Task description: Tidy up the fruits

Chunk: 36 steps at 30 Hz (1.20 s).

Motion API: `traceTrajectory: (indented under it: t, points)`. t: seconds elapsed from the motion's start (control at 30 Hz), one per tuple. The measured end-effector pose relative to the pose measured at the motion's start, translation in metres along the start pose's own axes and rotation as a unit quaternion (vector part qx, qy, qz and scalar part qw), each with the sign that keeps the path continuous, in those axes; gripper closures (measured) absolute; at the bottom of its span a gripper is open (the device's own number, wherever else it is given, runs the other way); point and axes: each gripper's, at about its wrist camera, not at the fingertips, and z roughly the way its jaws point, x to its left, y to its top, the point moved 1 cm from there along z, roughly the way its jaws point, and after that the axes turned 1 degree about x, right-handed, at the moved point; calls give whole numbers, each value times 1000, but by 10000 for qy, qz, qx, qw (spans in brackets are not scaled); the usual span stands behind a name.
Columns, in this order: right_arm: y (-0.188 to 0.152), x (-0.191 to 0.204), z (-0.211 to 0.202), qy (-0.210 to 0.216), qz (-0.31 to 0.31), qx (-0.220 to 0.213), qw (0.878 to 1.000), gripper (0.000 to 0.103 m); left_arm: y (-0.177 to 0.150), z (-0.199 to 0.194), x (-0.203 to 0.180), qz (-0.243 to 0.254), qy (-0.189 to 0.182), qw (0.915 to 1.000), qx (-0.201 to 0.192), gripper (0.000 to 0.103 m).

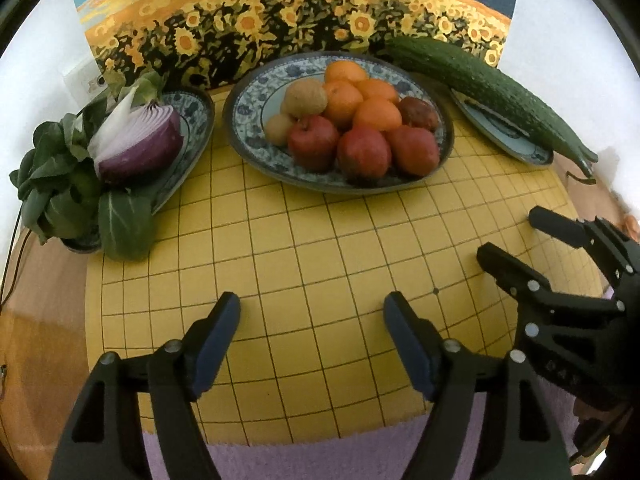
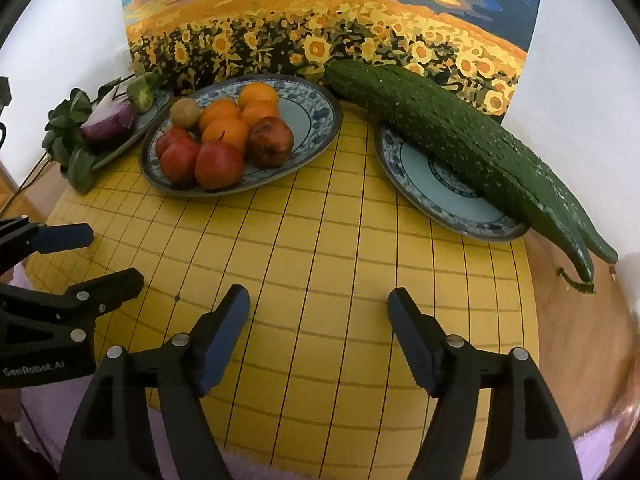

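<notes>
Far off to the upper left of the left hand-held gripper [image 1: 312,306] sits a plate [image 1: 198,120] with half a red onion [image 1: 140,144] and leafy greens [image 1: 60,184], and straight ahead of it is the big patterned plate [image 1: 248,120] piled with apples [image 1: 364,152], oranges [image 1: 378,114] and kiwis [image 1: 306,98]. Further right, ahead of the right hand-held gripper [image 2: 319,303], a long cucumber [image 2: 460,128] lies across a smaller plate [image 2: 420,168], sticking out past the rim. Both grippers hang side by side over the yellow grid mat [image 1: 320,260] on the counter [image 2: 580,320], jaws spread wide with nothing between them.
</notes>
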Motion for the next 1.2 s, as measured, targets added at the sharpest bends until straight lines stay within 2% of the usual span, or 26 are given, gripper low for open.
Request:
traceTrajectory:
  t: [0.73,1.2]
  points:
    - [28,-6,21,32,-50,35,10000,21,23,9,4,-74,28,9999,-132,25]
    - [37,-7,28,-16,-26,-41,10000,20,29,12,7,-75,32,9996,-280,24]
